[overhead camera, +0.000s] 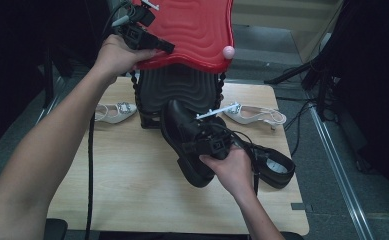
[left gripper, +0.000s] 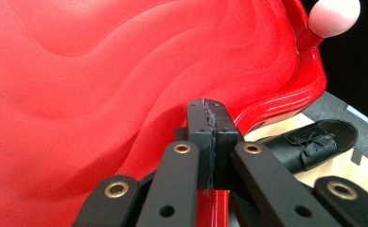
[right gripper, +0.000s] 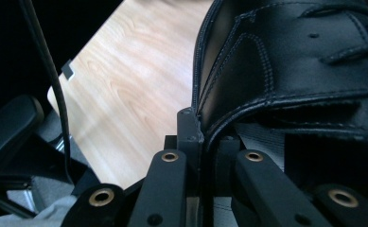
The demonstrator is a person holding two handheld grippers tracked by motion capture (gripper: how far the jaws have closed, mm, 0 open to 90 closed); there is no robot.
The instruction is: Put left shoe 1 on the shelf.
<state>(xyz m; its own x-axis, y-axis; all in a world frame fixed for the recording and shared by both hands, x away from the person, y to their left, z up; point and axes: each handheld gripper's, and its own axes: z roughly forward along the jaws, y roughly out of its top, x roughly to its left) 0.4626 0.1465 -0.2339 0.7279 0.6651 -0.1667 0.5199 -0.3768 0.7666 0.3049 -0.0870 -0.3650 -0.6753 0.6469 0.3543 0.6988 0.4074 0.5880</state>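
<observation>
My left gripper (overhead camera: 163, 47) is raised at the upper left, shut on the edge of a red wavy lid (overhead camera: 197, 27) and holding it tilted up over a black ribbed bin (overhead camera: 179, 90). In the left gripper view its jaws (left gripper: 209, 124) clamp the red lid (left gripper: 101, 80), whose pink knob (left gripper: 334, 16) shows at the top right. My right gripper (overhead camera: 196, 145) is shut on the collar of a black leather lace-up shoe (overhead camera: 182, 132), held just in front of the bin. The right gripper view has the jaws (right gripper: 197, 130) pinching the shoe's stitched edge (right gripper: 285, 71).
A second black shoe (overhead camera: 274, 167) lies on the wooden table (overhead camera: 132, 175) at the right. One white sandal (overhead camera: 114, 112) sits left of the bin, another (overhead camera: 256, 115) to its right. Dark stands and cables surround the table.
</observation>
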